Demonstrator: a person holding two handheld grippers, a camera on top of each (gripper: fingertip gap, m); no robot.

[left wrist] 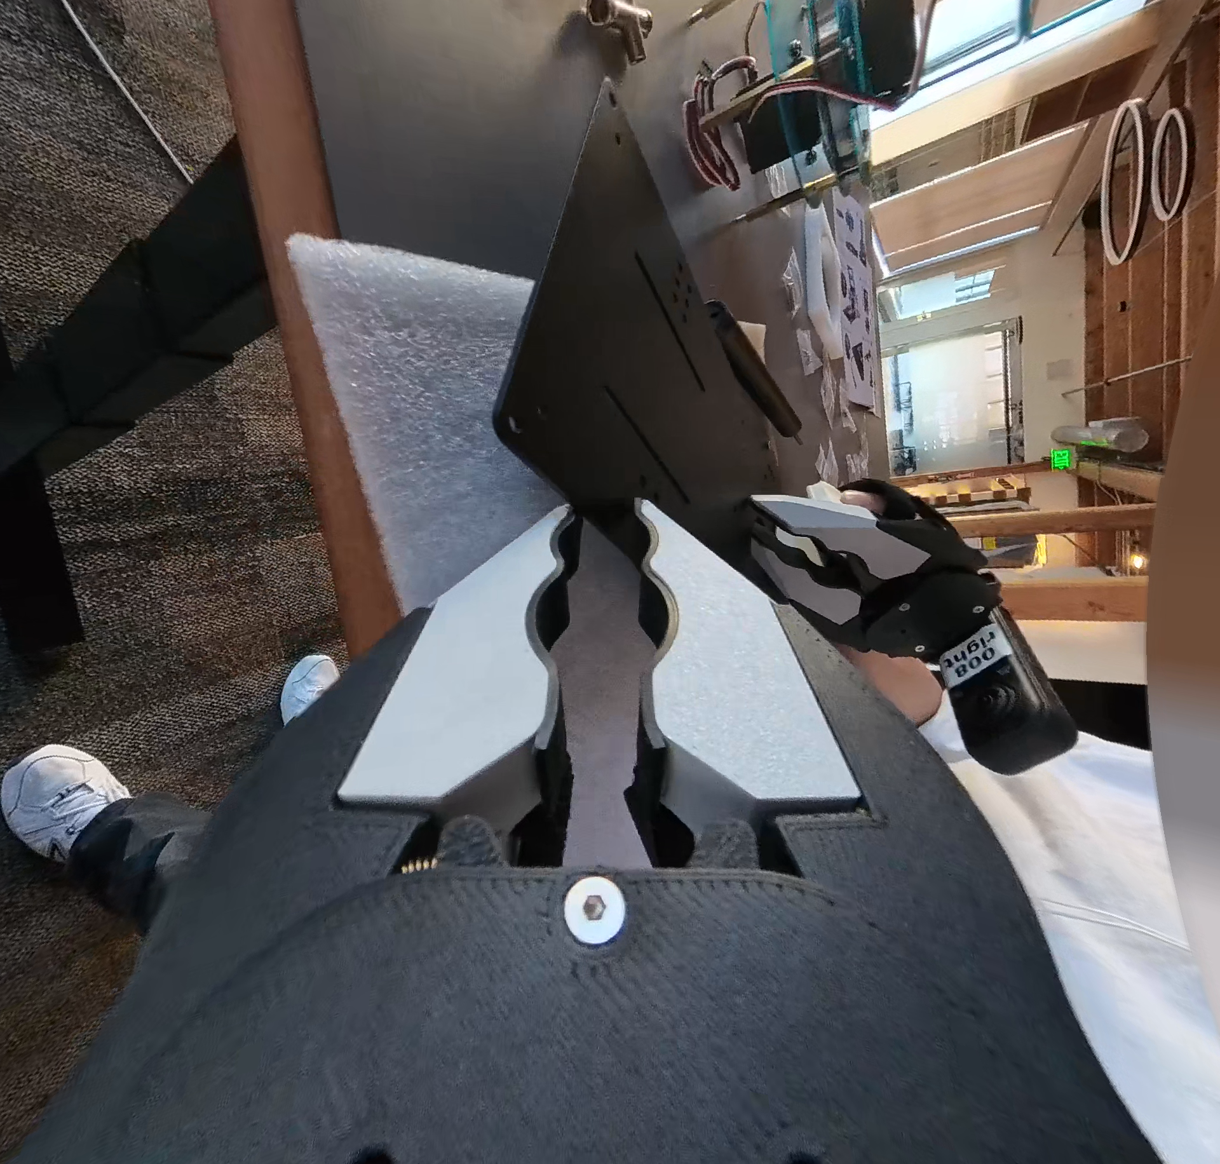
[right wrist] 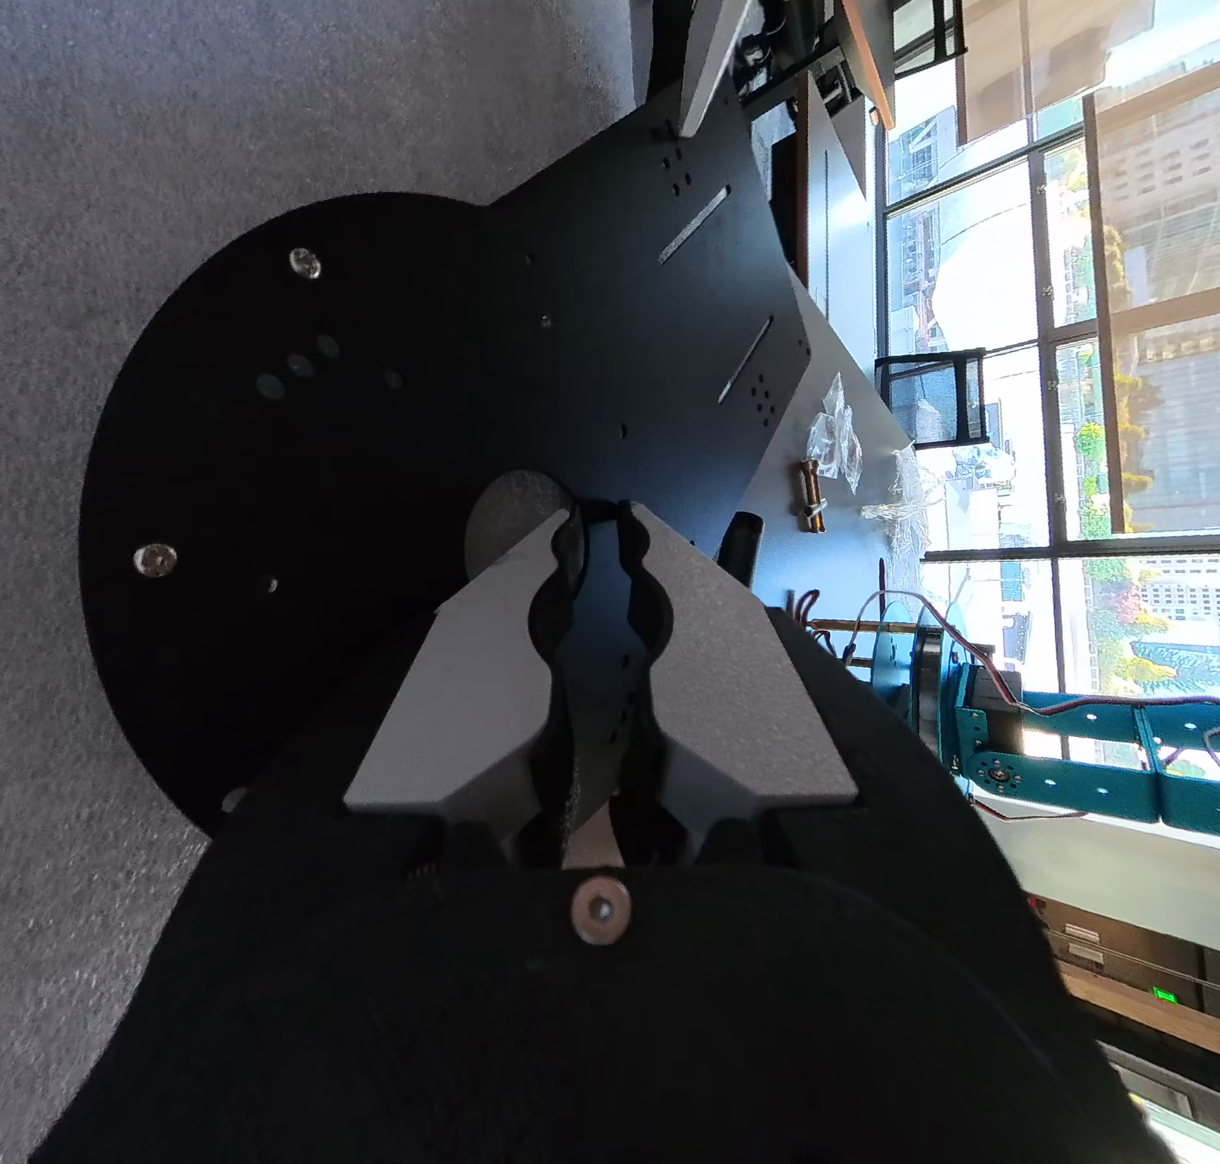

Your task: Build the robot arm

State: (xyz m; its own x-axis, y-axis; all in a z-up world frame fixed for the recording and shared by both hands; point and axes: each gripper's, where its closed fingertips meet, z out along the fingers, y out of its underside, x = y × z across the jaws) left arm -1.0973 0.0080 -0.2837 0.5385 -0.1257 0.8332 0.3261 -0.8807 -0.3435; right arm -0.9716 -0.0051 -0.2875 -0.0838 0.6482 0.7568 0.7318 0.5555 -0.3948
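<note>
A black metal plate (left wrist: 614, 366) with slots and small holes is held tilted above the dark table (left wrist: 462, 109). My left gripper (left wrist: 604, 512) is shut on the plate's near edge. My right gripper (left wrist: 792, 538), held by a gloved hand, grips the same plate at its right edge. In the right wrist view the plate (right wrist: 396, 373) has a round end with screws and a round hole. My right gripper (right wrist: 597, 505) is shut on the plate's edge beside that hole. The left gripper's grey finger (right wrist: 716, 36) shows at the plate's far end.
A white foam sheet (left wrist: 409, 366) lies under the plate by the wooden table edge (left wrist: 277, 208). A black screwdriver (left wrist: 752, 373), a metal cross fitting (left wrist: 617, 17), a clear-plated servo assembly (left wrist: 838, 76) and a printed sheet (left wrist: 855, 300) lie beyond. Teal brackets (right wrist: 1056, 776), brass standoffs (right wrist: 812, 492) and plastic bags (right wrist: 835, 432) are nearby. Left tips to right tips: about 15 cm.
</note>
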